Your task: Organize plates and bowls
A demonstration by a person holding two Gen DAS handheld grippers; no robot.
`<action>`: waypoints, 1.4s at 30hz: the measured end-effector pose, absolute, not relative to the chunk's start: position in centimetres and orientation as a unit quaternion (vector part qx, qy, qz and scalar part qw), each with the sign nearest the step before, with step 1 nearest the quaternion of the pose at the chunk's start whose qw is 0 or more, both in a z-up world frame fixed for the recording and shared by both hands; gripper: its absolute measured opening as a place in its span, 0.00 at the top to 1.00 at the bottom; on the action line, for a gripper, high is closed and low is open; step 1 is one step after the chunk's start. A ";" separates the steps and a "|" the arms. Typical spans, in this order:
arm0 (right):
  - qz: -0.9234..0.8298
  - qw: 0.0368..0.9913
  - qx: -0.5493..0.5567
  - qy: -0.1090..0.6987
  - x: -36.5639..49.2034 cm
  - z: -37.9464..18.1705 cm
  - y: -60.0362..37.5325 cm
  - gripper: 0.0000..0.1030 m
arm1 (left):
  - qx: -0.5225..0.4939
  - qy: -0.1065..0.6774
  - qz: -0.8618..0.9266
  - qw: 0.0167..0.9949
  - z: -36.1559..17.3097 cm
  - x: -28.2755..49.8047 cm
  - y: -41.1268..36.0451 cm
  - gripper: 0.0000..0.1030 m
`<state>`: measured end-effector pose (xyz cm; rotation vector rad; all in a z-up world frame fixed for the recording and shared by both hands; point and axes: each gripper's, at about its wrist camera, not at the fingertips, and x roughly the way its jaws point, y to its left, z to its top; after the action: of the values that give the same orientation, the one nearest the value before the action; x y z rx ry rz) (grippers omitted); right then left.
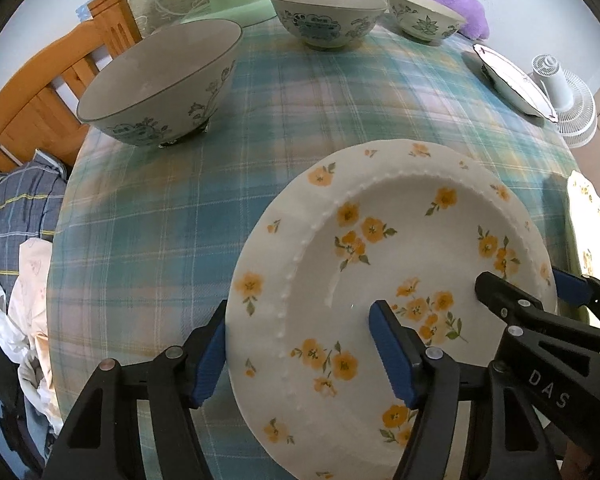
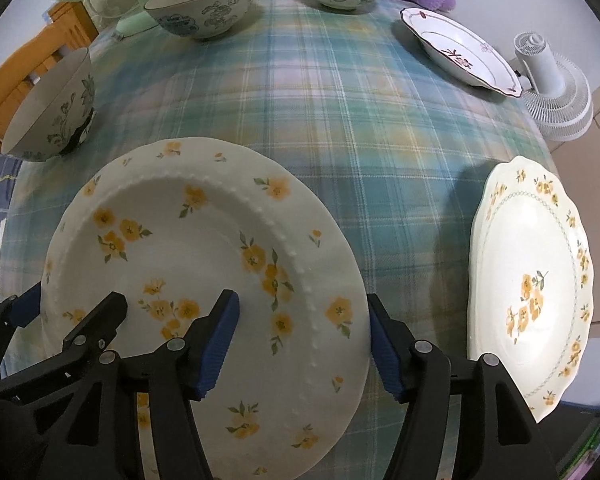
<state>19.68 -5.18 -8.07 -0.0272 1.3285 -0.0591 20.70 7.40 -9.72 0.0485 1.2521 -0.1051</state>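
Plaid blue-green cloth covers the desk (image 2: 340,128), with a wooden chair (image 1: 40,112) at the upper left of the left wrist view and a white fan (image 2: 556,92) at the right edge.

Both grippers straddle opposite rims of one beaded white plate with yellow flowers (image 2: 204,280). The left gripper (image 1: 296,354) has its jaws wide, one pad outside the plate's left rim and the other over its well; whether either pad touches cannot be told. The right gripper (image 2: 304,344) is likewise wide, one pad over the well, the other just outside the right rim. The plate is round, so no long axis matters; it lies directly between the two grippers, equally near to each, at the lower middle of both views.

A scalloped yellow-flowered plate (image 2: 532,280) lies at the right, apart from the beaded one, probably the stacking partner. A red-trimmed plate (image 2: 460,48) sits at the upper right. Three blue-patterned bowls stand farther off: one at the left (image 1: 160,84), one at the upper middle (image 1: 326,14), one beside a purple cushion (image 1: 424,16). Nothing stands between the two yellow plates.
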 end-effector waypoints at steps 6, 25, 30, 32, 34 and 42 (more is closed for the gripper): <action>-0.026 0.788 -0.022 0.615 18.8 -7.3 -4.9 0.36 | 0.020 0.588 -0.051 0.807 -9.0 20.1 7.5 0.33; -0.042 0.816 -0.007 0.576 16.2 -2.2 -10.6 0.36 | 0.030 0.549 -0.059 0.833 -4.3 17.9 1.5 0.34; -0.033 0.819 -0.014 0.573 16.0 -1.3 -13.8 0.36 | 0.024 0.546 -0.051 0.836 -3.7 17.5 -1.5 0.34; -0.029 0.819 -0.015 0.572 16.1 -1.1 -15.3 0.36 | 0.022 0.544 -0.048 0.837 -3.6 17.3 -2.6 0.34; -0.026 0.819 -0.015 0.573 16.2 -1.0 -16.5 0.36 | 0.022 0.544 -0.046 0.838 -3.5 17.3 -3.7 0.34; -0.023 0.820 -0.022 0.571 16.5 -0.8 -21.3 0.36 | 0.014 0.543 -0.043 0.839 -3.6 17.1 -8.3 0.33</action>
<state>16.47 -21.33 -0.76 -0.0459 1.2165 -0.0484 17.10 -8.26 -3.59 0.0286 1.1479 -0.0905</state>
